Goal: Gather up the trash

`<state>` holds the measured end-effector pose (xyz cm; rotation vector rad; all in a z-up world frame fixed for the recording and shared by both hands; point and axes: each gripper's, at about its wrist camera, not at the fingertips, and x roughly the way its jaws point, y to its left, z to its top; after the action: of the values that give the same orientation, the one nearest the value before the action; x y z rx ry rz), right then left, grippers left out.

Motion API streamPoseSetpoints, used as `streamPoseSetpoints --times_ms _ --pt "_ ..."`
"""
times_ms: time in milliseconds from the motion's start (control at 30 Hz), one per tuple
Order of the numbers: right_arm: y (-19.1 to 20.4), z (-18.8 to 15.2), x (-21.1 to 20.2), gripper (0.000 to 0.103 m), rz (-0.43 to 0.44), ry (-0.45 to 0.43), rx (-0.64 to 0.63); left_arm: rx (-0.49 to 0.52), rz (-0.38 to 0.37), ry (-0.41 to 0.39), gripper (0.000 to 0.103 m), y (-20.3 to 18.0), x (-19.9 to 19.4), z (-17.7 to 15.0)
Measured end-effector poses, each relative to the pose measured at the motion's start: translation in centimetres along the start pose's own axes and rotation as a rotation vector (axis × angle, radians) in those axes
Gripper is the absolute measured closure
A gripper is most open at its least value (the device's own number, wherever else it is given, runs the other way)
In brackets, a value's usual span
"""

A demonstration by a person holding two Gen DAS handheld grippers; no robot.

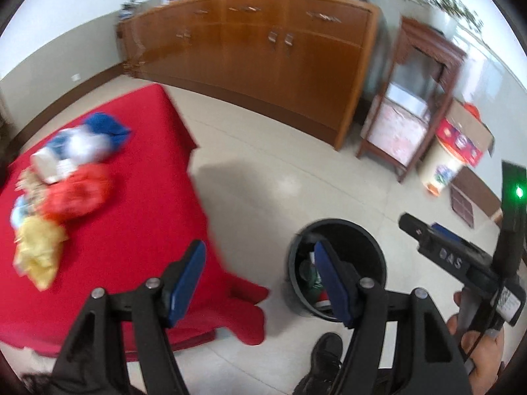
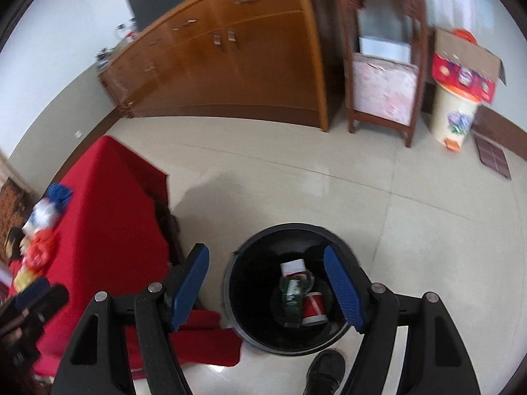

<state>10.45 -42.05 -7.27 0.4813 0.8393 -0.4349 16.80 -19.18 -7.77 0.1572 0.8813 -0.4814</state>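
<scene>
In the left wrist view a pile of trash lies on a red-clothed table: a red bag, a yellow wrapper, a blue bag and a white carton. My left gripper hangs open and empty above the table's corner and the floor. A black bin stands on the floor beside the table, with a clear bottle and a red cup inside. My right gripper is open and empty above the bin. It also shows as the right gripper at the left view's right edge.
A long wooden sideboard runs along the far wall, with a dark wooden stand to its right. Beside them is a cream pedal bin with a cardboard box on top. A person's black shoe is by the black bin.
</scene>
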Motion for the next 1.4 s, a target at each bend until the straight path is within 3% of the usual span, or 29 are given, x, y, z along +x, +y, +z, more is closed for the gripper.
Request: streamPoseSetpoints --times_ms 367,733,967,1400 --pt "11.4 -2.4 -5.2 0.024 0.156 -0.035 -0.179 -0.197 0.216 -0.103 0.029 11.4 -7.1 -2.9" --pt "22.0 -5.8 -7.2 0.024 0.294 -0.025 -0.341 -0.360 0.339 -0.144 0.029 20.8 -11.5 -7.1" --pt "25.7 -7.1 -7.4 0.024 0.333 -0.012 -0.399 -0.381 0.329 -0.136 0.029 22.7 -11.0 -7.7" --pt "28.3 -6.7 -4.9 0.023 0.338 0.016 -0.423 -0.352 0.282 -0.090 0.025 22.1 -8.0 -6.3"
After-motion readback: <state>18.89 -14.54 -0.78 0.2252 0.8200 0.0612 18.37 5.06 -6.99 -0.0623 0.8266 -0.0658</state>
